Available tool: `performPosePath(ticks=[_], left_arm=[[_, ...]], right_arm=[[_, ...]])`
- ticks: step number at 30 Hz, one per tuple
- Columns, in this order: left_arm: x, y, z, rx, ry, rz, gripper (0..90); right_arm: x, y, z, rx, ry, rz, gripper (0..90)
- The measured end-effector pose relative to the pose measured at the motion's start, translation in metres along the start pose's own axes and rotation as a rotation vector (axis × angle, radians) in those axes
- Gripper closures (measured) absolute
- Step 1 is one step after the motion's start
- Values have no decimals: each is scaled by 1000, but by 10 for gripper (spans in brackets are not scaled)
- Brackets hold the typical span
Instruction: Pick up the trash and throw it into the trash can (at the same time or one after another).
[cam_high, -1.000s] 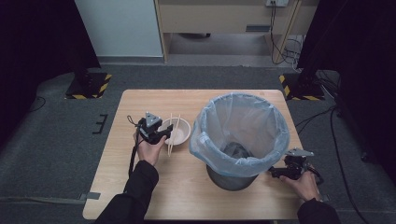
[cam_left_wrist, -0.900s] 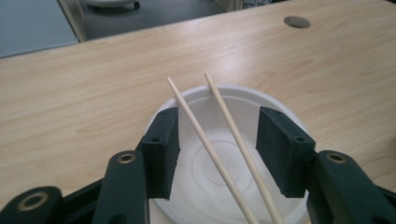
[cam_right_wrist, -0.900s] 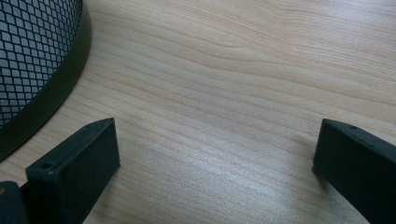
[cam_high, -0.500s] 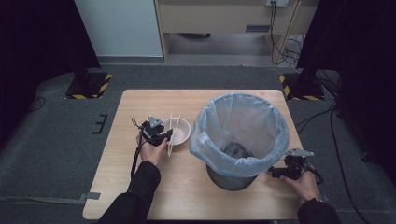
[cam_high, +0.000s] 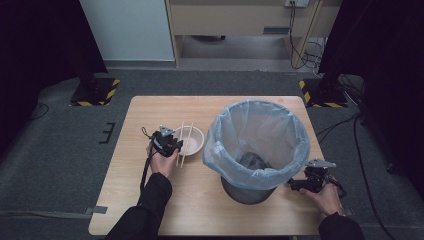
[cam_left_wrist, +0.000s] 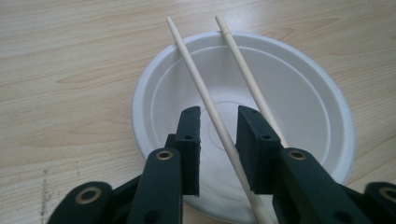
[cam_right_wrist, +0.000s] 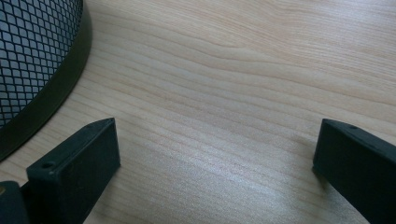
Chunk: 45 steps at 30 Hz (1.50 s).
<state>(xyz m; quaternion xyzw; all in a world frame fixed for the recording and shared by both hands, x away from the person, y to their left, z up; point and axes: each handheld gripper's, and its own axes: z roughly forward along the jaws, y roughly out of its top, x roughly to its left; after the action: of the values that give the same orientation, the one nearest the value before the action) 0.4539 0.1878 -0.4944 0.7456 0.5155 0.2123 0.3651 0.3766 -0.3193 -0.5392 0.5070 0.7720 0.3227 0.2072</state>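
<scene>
Since a second earlier, little had shifted in the high view: the left gripper (cam_high: 172, 146) had edged in at the white bowl (cam_high: 192, 141) beside the lined bin (cam_high: 257, 142), while the right gripper (cam_high: 300, 184) rested by the bin's base on the table (cam_high: 150, 200). From the left gripper view, its jaws had just been closing around the nearer chopstick (cam_left_wrist: 205, 100), which lay across the bowl (cam_left_wrist: 299, 93) between the pads, seemingly untouched; the second chopstick (cam_left_wrist: 243, 70) lay outside. Centring the stick before squeezing would likely stop it rolling off. From the right gripper view, the jaws stood spread wide over bare wood beside the mesh basket (cam_right_wrist: 32, 51).
</scene>
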Motion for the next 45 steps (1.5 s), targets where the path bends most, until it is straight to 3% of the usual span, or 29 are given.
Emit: performPosePath(ticks=[11, 20, 28, 32, 45], left_arm=[[5, -1, -2, 8, -9, -17, 849], [9, 2, -10, -14, -15, -28, 855], [9, 17, -34, -88, -38, -10, 855], [8, 22, -49, -147, -87, -26, 854], [2, 45, -98, -329, -141, -11, 854]], right_arm=[[0, 0, 0, -1, 0, -3, 8], [0, 0, 0, -1, 0, -3, 8], [0, 0, 0, 0, 0, 0, 8], [0, 0, 0, 0, 0, 0, 8], [0, 0, 0, -1, 0, -4, 7]])
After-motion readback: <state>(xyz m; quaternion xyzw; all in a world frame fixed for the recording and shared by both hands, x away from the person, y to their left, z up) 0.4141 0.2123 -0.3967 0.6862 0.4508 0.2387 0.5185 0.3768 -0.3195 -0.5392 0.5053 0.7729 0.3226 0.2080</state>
